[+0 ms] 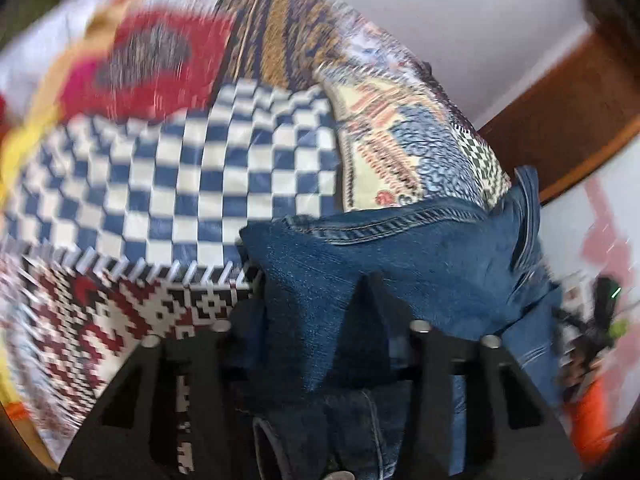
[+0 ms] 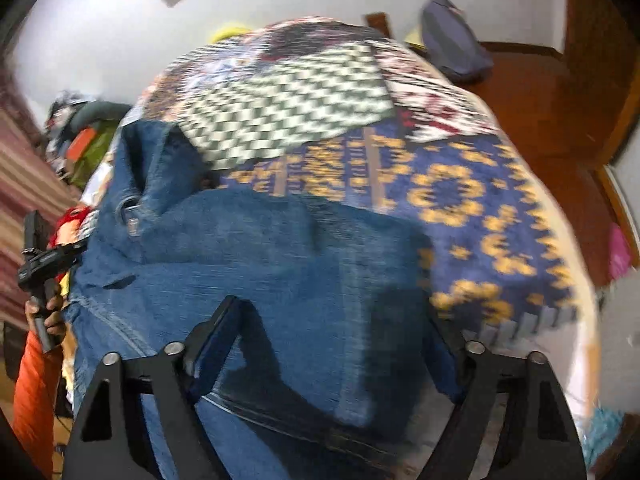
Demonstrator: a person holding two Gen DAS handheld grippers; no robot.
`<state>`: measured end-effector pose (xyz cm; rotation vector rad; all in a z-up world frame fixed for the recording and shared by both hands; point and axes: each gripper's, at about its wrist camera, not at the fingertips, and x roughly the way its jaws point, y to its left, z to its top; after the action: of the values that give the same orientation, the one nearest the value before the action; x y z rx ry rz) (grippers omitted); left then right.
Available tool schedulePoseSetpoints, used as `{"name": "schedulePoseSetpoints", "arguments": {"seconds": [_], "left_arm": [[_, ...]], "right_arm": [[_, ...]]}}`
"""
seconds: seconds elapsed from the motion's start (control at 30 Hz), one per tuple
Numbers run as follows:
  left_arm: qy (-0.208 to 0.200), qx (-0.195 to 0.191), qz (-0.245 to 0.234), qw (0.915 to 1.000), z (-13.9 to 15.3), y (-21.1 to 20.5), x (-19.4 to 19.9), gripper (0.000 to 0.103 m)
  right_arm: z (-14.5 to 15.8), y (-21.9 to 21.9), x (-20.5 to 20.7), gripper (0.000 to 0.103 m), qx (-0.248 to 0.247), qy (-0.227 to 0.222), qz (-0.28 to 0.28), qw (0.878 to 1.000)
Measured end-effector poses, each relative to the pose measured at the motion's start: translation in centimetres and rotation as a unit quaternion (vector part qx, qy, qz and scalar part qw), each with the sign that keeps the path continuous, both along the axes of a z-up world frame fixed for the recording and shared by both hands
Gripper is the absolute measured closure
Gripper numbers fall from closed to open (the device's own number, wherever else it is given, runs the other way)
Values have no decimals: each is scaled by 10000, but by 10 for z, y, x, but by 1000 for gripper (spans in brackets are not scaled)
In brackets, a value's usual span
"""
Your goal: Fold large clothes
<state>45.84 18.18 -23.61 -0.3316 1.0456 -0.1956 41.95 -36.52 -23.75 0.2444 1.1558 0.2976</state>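
Both views motion-blurred; fine detail unreliable.

Blue denim jeans [image 1: 400,256] lying on a bed covered by a patchwork bedspread [image 1: 168,176] of checkered, floral and geometric panels. In the left wrist view, a stitched seam of the jeans crossing just above the tool, denim bunched toward the lower right and spilling down toward the bed's near edge.

Left tool [image 1: 316,304]: fingers narrowed, a fold of denim rising between them and hiding the left fingertip; right finger [image 1: 376,312] pressed against the cloth. Reads as pinching the jeans.

Right wrist view: jeans [image 2: 280,264] spread across the near left part of the bedspread [image 2: 472,208], a metal button or rivet showing near the upper left of the denim. Right tool [image 2: 336,320]: fingers spread wide, left finger [image 2: 224,328] lying on the denim, right finger mostly lost in shadow at the cloth's edge. Denim lying in the gap between them, no squeeze visible.

At the left edge of the right wrist view, a hand [image 2: 48,316] with an orange sleeve [image 2: 34,380] gripping the handle of the other tool. Wooden bed frame [image 2: 552,120] along the right side, a grey-blue bag [image 2: 452,44] resting on it near the far corner. White wall [image 2: 120,32] behind.
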Motion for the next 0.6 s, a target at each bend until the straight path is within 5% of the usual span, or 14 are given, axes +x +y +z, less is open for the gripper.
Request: {"name": "schedulePoseSetpoints", "arguments": {"seconds": [0.07, 0.2, 0.27, 0.43, 0.6], "left_arm": [[-136, 409, 10, 9991, 7, -8, -7, 80], [49, 93, 574, 9983, 15, 12, -16, 96], [-141, 140, 729, 9971, 28, 23, -24, 98], [-615, 995, 1096, 9871, 65, 50, -51, 103], [-193, 1148, 1158, 9864, 65, 82, -66, 103]], "right_arm": [[-1, 12, 3, 31, -215, -47, 89, 9997], [-1, 21, 12, 76, -305, 141, 170, 9993], [1, 25, 20, 82, -159, 214, 259, 9993], [17, 65, 39, 85, -522, -133, 651, 9964], [34, 109, 69, 85, -475, -396, 888, 9941]]}}
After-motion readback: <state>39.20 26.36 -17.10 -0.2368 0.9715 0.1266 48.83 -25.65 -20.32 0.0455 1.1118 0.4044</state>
